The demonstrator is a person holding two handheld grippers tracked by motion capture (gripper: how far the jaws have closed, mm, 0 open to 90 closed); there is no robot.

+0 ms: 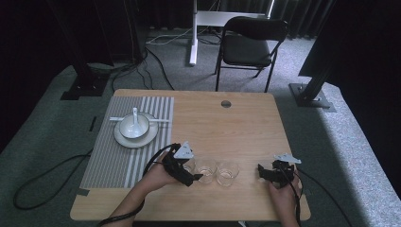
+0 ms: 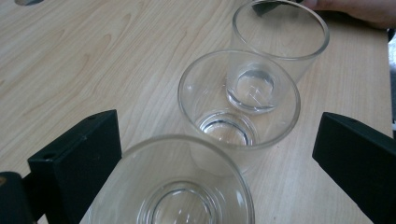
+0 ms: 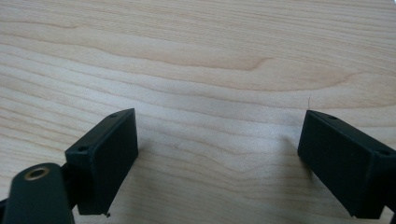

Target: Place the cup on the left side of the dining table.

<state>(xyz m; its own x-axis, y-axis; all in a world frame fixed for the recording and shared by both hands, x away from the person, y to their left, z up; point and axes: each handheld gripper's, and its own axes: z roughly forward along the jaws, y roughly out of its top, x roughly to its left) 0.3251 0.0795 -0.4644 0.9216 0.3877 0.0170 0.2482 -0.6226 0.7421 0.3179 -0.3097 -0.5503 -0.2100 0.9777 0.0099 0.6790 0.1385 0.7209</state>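
Left gripper view looks along the left claw (image 2: pixel 219 168), whose black jaws stand wide apart with the nearest clear, round, short drinking glass (image 2: pixel 173 186) between them; neither pad presses on its wall, so nothing is gripped yet. That glass sits upright, mouth up, its axis vertical and slightly taller than wide at most, so it has no real long direction across the pale wooden bench (image 2: pixel 70 60). The wide stance of the jaws looks chosen to straddle the rim, a judgement from how they flank it. Beyond it stand a second clear glass (image 2: pixel 238 105) and a third clear glass (image 2: pixel 280 35), also upright, lined up nearly touching, so the row runs straight away from this claw.

From the high view the left claw (image 1: pixel 193 172) lies at the left end of that row near the front edge of the bench, pointing sideways along it, while the right claw (image 1: pixel 265 172) rests well apart to the right. Its own view shows the right claw (image 3: pixel 219 154) open and empty over bare wood, probably parked to stay clear.

Farther back on the left, a grey striped placemat (image 1: pixel 108 156) carries a white plate (image 1: pixel 124 140) with a white bowl (image 1: pixel 134 126) and a white spoon (image 1: pixel 136 113) in it, set as a place setting away from the work.
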